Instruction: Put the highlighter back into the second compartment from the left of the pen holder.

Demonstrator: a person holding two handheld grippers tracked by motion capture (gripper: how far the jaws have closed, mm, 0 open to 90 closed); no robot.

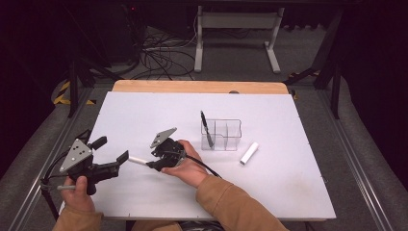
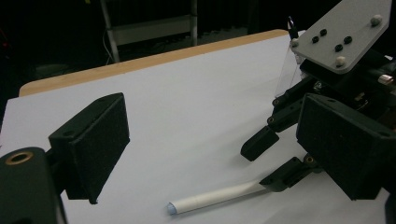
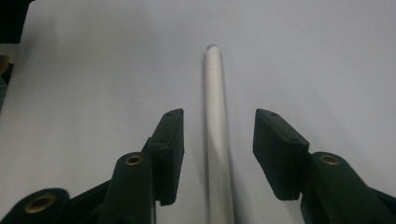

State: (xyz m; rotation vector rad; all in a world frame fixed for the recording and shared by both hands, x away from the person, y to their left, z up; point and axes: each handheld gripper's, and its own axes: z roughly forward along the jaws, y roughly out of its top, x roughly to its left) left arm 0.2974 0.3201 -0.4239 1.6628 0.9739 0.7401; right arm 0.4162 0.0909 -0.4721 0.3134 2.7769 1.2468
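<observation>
The right hand-held gripper [image 1: 144,162] sits low over the white bench [image 1: 144,110], a bit left of the middle and toward the near edge, pointing to the left. A white pen [image 3: 215,121] lies flat on the bench between its two jaws. In the right gripper view the pen runs straight up the gap, with a clear strip of bench showing on either side of it, so the pads [image 3: 169,140] are not pressing on it: the gripper straddles the pen with its jaws apart. From the left gripper view the pen [image 2: 212,198] lies with its bluish tip toward the left hand-held gripper and its other end tucked under the right one's lower jaw.

The left hand-held gripper [image 1: 113,155] is held near the bench's front left corner, aimed at the right one across a short gap. Its jaws are released, standing wide apart with nothing between them but bare bench.

Farther right, about mid-bench, stands a clear plastic organiser [image 1: 221,134] with dividers; a dark pen [image 1: 207,130] leans upright in its left compartment. Just to the right of the organiser, a short white stick [image 1: 249,153], maybe a marker or a cap, lies slanted on the bench, well apart from both grippers. A strip of bare wood [image 1: 199,86] shows along the far edge of the bench.
</observation>
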